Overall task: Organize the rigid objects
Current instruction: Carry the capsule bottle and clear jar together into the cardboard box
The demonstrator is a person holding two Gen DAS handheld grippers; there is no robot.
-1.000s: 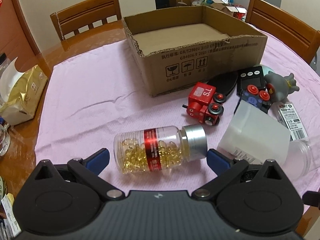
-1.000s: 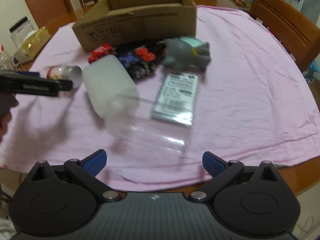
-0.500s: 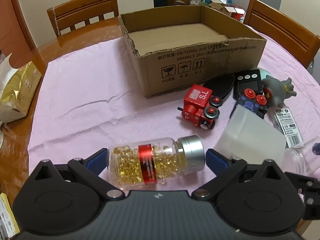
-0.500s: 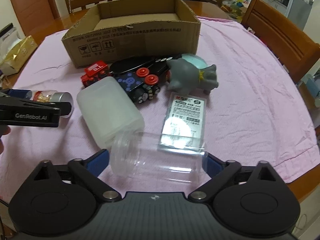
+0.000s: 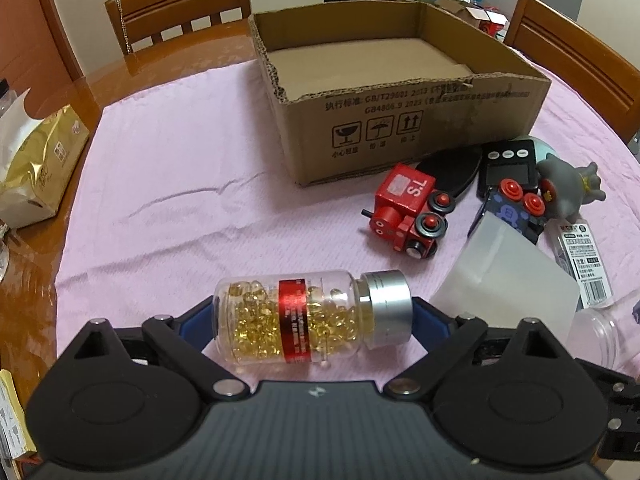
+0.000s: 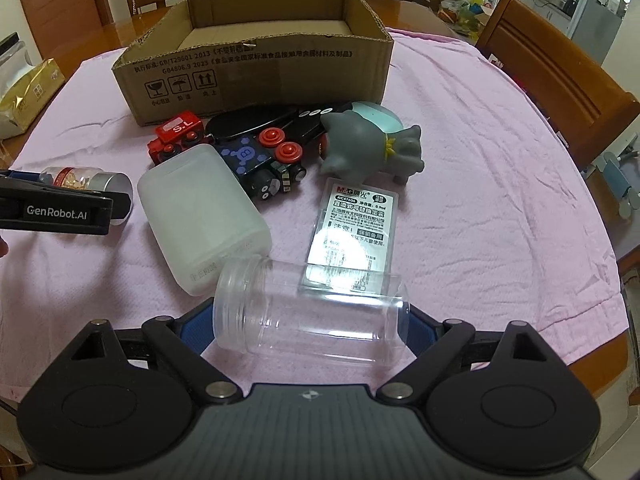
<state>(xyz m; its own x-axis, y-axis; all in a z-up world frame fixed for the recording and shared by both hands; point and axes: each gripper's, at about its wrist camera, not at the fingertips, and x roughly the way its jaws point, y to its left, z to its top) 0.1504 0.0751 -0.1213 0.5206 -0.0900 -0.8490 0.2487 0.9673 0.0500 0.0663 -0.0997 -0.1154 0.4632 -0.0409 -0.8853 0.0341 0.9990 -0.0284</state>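
A clear bottle of golden capsules (image 5: pixel 304 320) with a red label and silver cap lies on its side on the pink cloth. My left gripper (image 5: pixel 312 316) is closing on it, with the blue pads against its base and its cap. An empty clear plastic jar (image 6: pixel 308 316) lies crosswise between the pads of my right gripper (image 6: pixel 312 320), which touch both of its ends. Behind the jar lie a frosted white container (image 6: pixel 200 212), a pen-refill pack (image 6: pixel 352 232), a grey toy animal (image 6: pixel 368 148), a blue-black toy car (image 6: pixel 260 160) and a red toy train (image 5: pixel 408 212). An open cardboard box (image 5: pixel 400 120) stands behind them with nothing in it.
A gold foil bag (image 5: pixel 36 160) lies at the table's left edge. Wooden chairs (image 5: pixel 180 8) stand behind the table and another (image 6: pixel 552 64) to the right. A black oval item (image 6: pixel 248 120) and a black timer (image 5: pixel 508 168) lie against the box front.
The left jaws have drawn in until they meet the capsule bottle's ends. The right gripper came forward to the clear jar and its jaws closed onto it.
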